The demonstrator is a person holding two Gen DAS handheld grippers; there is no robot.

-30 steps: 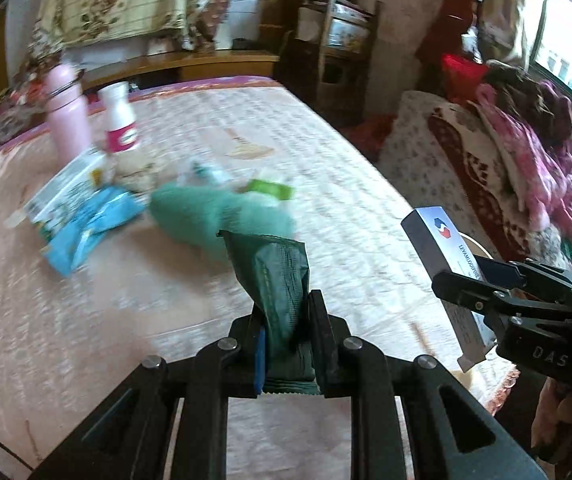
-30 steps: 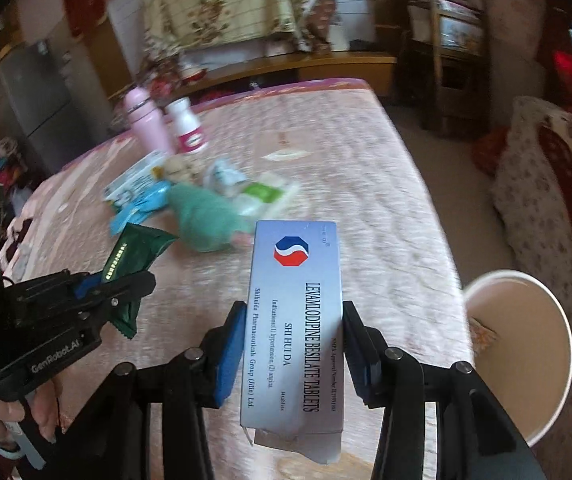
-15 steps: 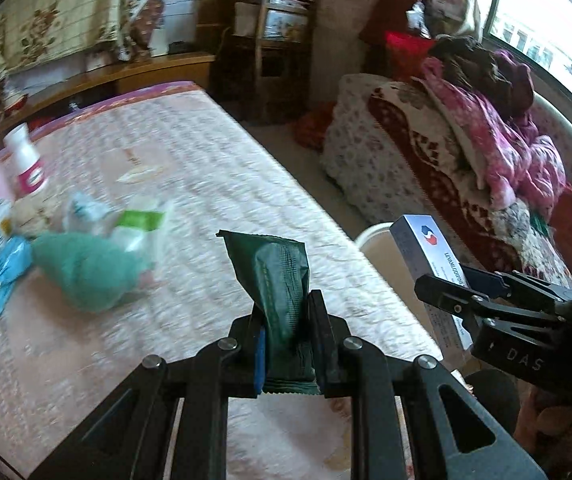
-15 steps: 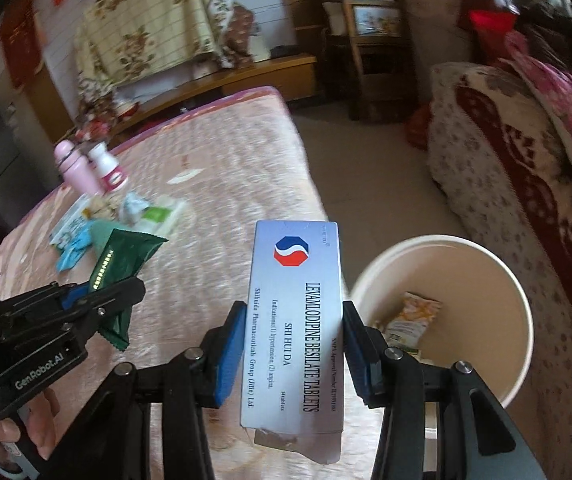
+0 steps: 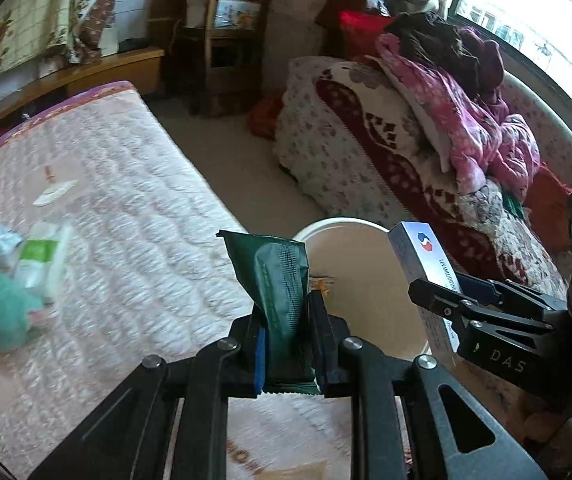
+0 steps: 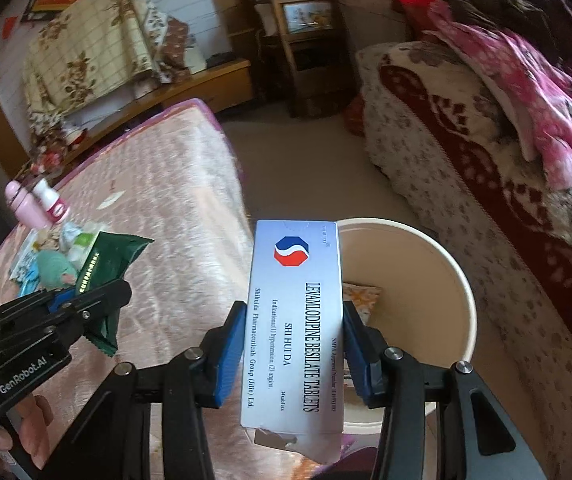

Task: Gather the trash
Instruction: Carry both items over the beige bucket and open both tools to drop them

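Floor space lies open between the pink quilted bed point(image 6: 157, 216) and the floral sofa point(image 6: 486, 184), with the round cream bucket point(image 6: 458, 280) beside the bed's edge. Left gripper point(image 5: 288, 344) clamps a dark green foil wrapper point(image 5: 281, 280). Right gripper point(image 6: 292, 350) grips a white cardboard medicine box point(image 6: 296, 320) reading "LEVAMLODIPINE BESILATE TABLETS", upright before the bucket.
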